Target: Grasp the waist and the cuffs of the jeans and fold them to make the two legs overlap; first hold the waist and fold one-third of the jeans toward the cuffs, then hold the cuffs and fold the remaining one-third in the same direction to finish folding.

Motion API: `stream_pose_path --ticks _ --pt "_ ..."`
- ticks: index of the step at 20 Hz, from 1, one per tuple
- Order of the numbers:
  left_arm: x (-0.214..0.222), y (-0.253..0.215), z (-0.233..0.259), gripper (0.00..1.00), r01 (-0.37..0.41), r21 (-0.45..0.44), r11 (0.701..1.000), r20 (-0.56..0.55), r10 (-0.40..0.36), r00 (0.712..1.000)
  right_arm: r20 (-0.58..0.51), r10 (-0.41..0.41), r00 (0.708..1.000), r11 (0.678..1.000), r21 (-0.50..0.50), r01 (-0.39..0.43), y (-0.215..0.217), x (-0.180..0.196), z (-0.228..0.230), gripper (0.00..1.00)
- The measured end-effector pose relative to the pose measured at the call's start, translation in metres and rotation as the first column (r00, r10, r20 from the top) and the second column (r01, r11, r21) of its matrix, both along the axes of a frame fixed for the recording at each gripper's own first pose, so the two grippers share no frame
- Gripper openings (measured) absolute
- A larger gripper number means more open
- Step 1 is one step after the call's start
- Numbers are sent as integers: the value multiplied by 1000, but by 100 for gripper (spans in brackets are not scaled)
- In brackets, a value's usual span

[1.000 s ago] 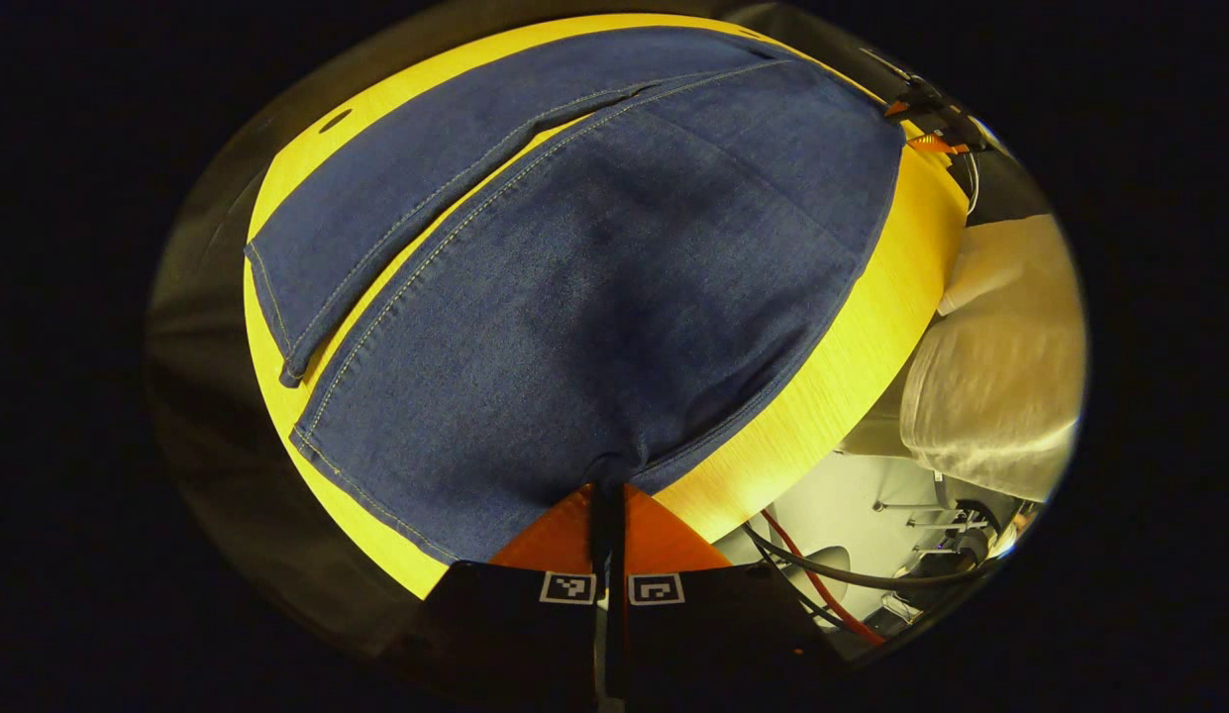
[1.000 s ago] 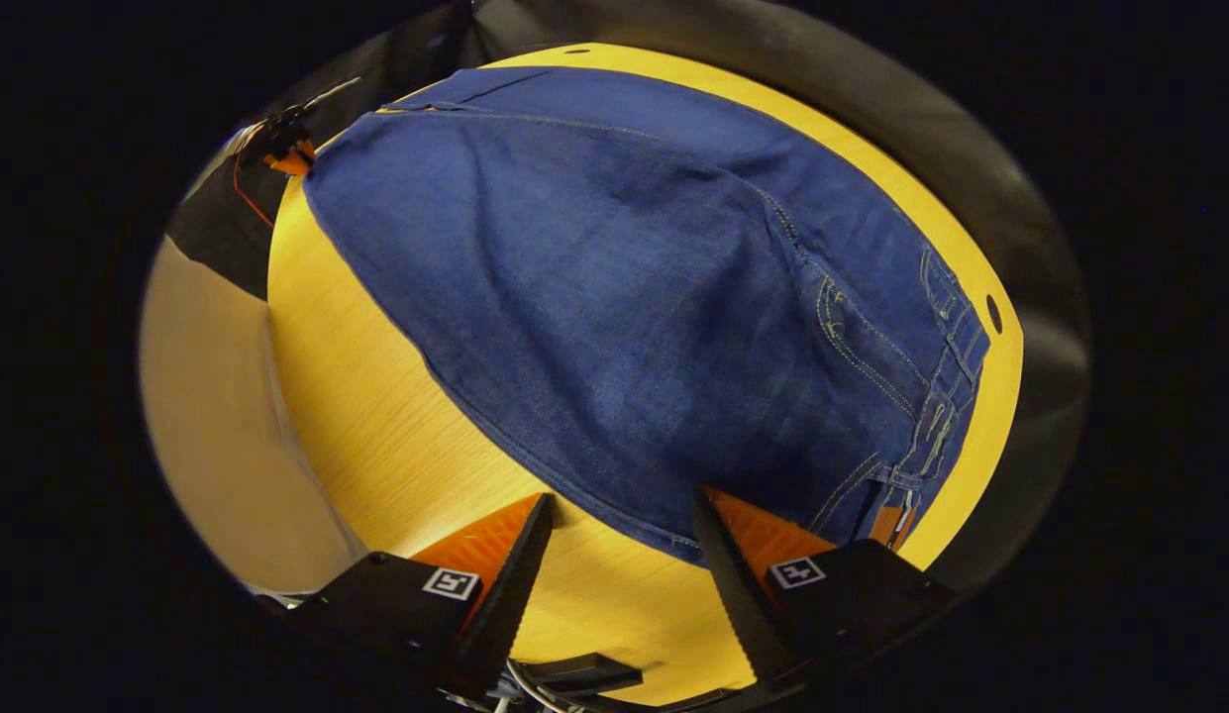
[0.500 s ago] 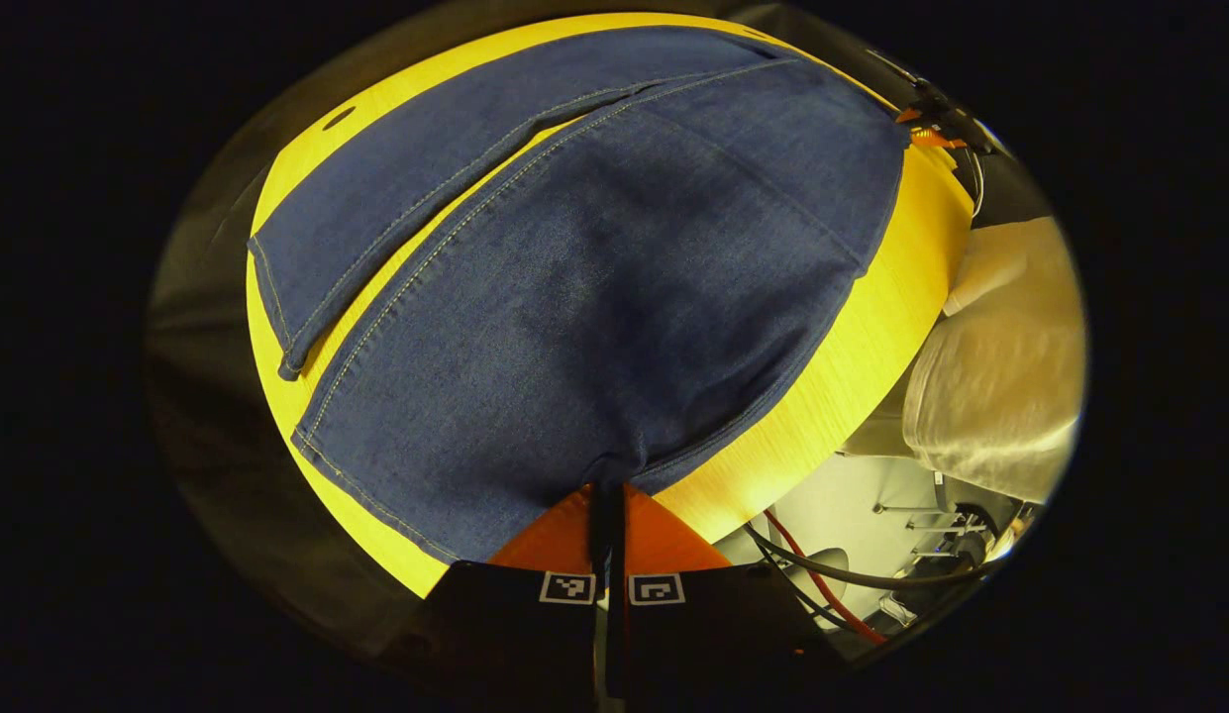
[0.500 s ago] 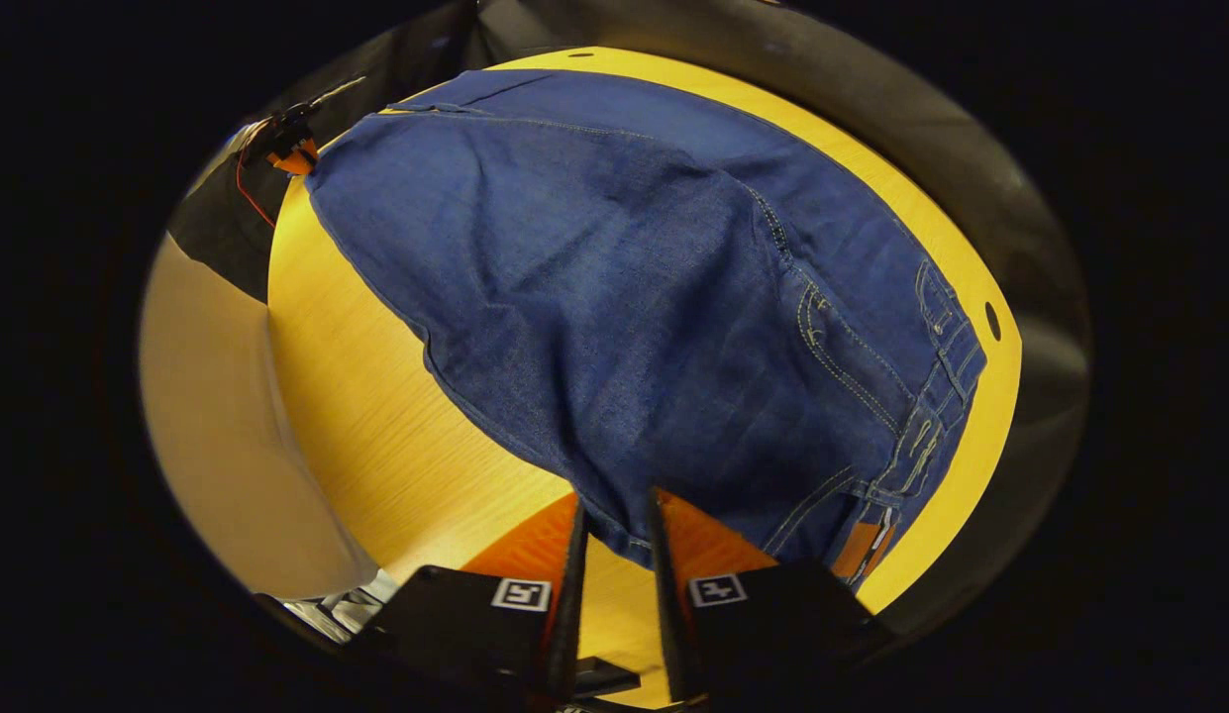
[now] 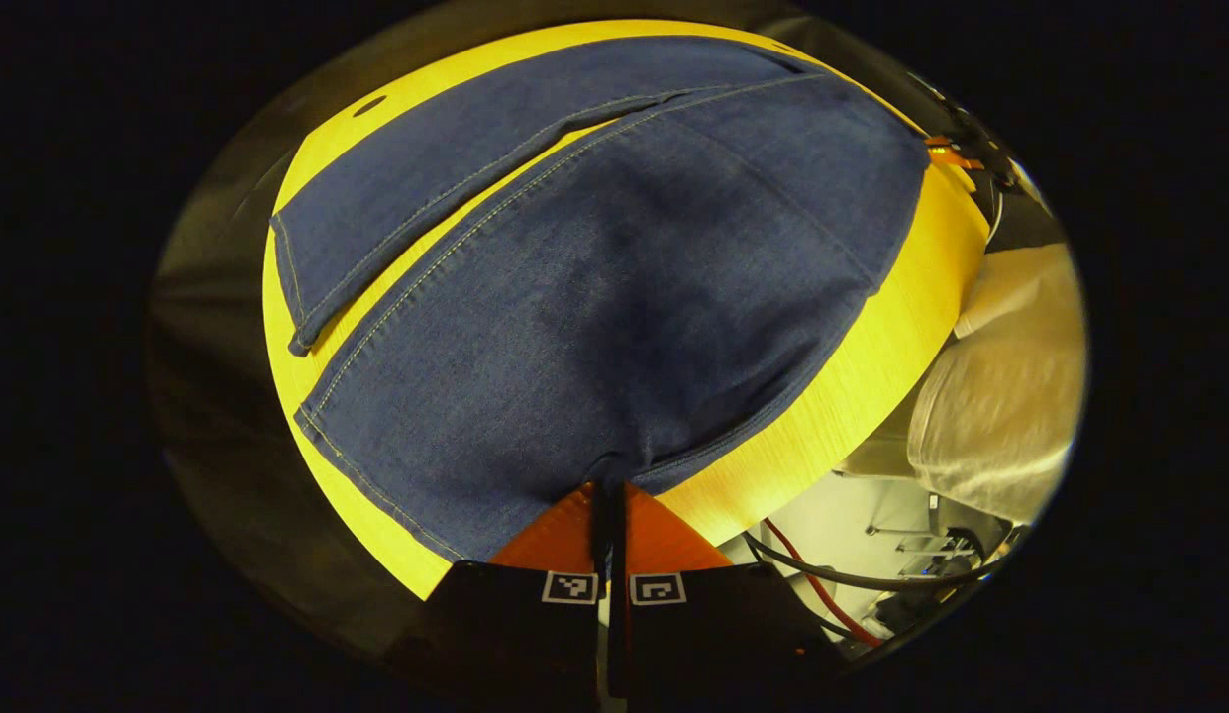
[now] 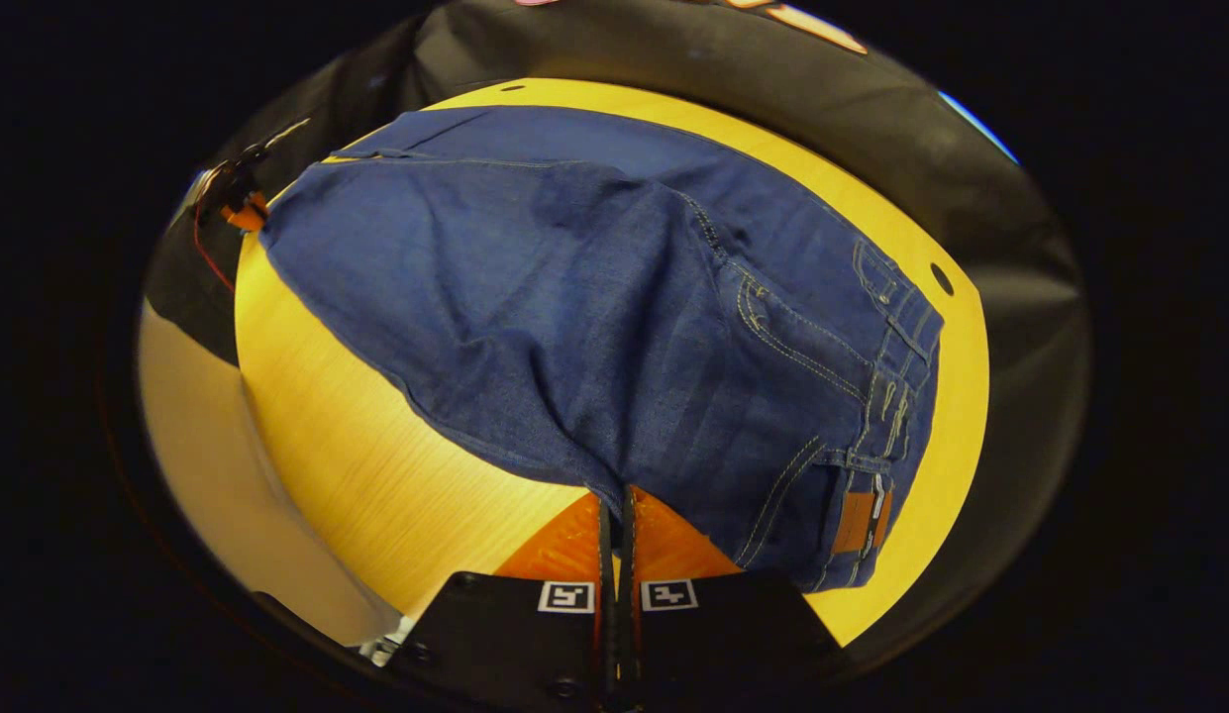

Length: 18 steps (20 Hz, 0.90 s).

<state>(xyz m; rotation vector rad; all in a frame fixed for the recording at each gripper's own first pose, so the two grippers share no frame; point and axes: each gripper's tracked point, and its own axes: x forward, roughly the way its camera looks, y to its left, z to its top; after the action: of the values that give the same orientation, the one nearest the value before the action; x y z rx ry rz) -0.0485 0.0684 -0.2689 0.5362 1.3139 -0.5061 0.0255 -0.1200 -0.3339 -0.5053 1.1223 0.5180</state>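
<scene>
My left claw [image 5: 607, 485] pinches the near leg's edge of the jeans [image 5: 594, 297], spread on the yellow table [image 5: 842, 396]. My right claw [image 6: 614, 492] pinches denim near the waist [image 6: 891, 396]. Legs lie apart; every fold remains.

Recording booth, yellow table [image 5: 852, 376], cables [image 5: 822, 574]

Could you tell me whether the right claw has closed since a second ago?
Yes. The right claw has shut on the jeans edge near the waist, over the table.
</scene>
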Motion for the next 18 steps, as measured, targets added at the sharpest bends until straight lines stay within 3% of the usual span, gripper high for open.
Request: stream_pose_path --ticks 6,11,18 --pt "16 10 28 0 62 87 994 -22 -61 998 35 -19 999 996 -85 22 -4 5 11 0" --pt "63 12 90 0 75 116 990 96 -86 992 172 -73 982 997 -21 77 8 31 76 2" --pt "164 17 155 0 99 227 969 220 -150 964 318 -166 934 986 78 149 21 109 143 0"
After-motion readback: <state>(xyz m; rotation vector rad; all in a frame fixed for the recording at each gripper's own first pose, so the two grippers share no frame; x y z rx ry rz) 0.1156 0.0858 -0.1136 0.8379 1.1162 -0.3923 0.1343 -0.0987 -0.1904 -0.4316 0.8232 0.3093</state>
